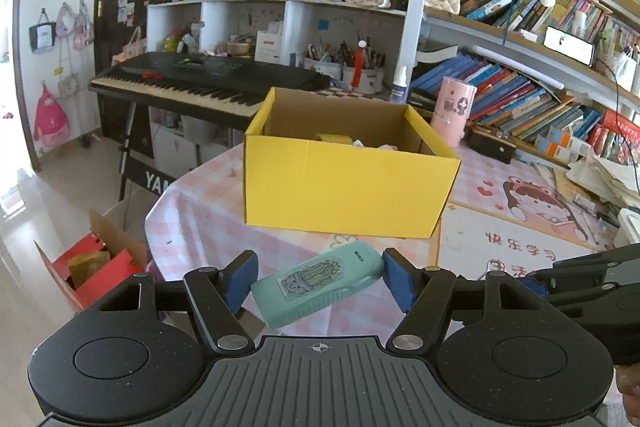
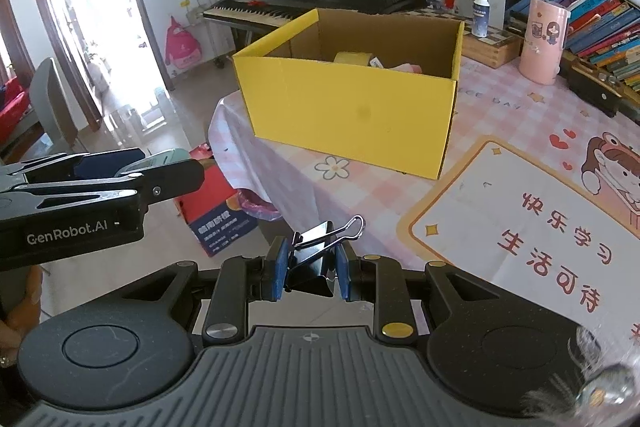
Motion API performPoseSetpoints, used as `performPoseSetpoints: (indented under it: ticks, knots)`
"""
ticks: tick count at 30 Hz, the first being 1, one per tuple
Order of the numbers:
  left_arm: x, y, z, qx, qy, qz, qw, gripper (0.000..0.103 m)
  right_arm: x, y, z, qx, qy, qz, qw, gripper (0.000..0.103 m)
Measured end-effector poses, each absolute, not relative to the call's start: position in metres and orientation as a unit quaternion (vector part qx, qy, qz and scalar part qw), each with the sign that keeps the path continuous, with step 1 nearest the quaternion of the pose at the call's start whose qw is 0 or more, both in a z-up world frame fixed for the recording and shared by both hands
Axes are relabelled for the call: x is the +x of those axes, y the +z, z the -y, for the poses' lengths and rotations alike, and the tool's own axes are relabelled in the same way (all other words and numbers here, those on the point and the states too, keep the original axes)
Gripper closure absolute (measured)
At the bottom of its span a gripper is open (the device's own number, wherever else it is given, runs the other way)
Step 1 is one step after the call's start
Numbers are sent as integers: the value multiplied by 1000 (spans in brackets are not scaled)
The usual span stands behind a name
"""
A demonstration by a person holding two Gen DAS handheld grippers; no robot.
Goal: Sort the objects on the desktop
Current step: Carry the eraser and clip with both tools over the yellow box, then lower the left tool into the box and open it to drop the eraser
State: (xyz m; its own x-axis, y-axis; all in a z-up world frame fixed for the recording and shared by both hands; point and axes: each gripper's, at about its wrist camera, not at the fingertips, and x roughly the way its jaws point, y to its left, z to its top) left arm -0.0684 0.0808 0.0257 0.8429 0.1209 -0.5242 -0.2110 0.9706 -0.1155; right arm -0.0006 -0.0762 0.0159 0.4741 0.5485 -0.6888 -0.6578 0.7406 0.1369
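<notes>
Gripping a teal case (image 1: 318,287) across its length, the left gripper (image 1: 318,281) has one blue pad at each end of it, the case lying tilted between them with its sticker face up. It hangs in the air on the near side of the yellow box (image 1: 348,187), over the table's edge and lower than the box's open top.

The right gripper (image 2: 311,273) is nearly closed on a black binder clip (image 2: 316,259); the pads press its two flat sides, and its wire handle sticks up and forward, toward the box (image 2: 352,111). This clip too is held on the near side of the box, above the pink checked tablecloth (image 2: 360,195) and just left of the printed mat (image 2: 520,227).

The box stands open on the table, with a roll of tape (image 2: 352,58) and a few small things inside. Seen from the right wrist, the left gripper (image 2: 160,163) sits to the left of the box, out past the table's rim, with the case's teal end showing between its fingers.
</notes>
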Motion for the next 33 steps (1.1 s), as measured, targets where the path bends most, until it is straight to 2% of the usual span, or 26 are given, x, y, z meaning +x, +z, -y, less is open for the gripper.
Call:
performPoseSetpoints:
  ticks: [11,24,33]
  knots:
    - [-41,37,-85,-80,88,-247,962,35,28,31,76,-66,354,-356,862,80]
    - [46,73,-91,-63,132,-187,972,35,126,73,72,-55,372,-282,883,80]
    - [114,61,-89,-21,152,-207,966,35,192,76,55,-87,392,-260,878,80]
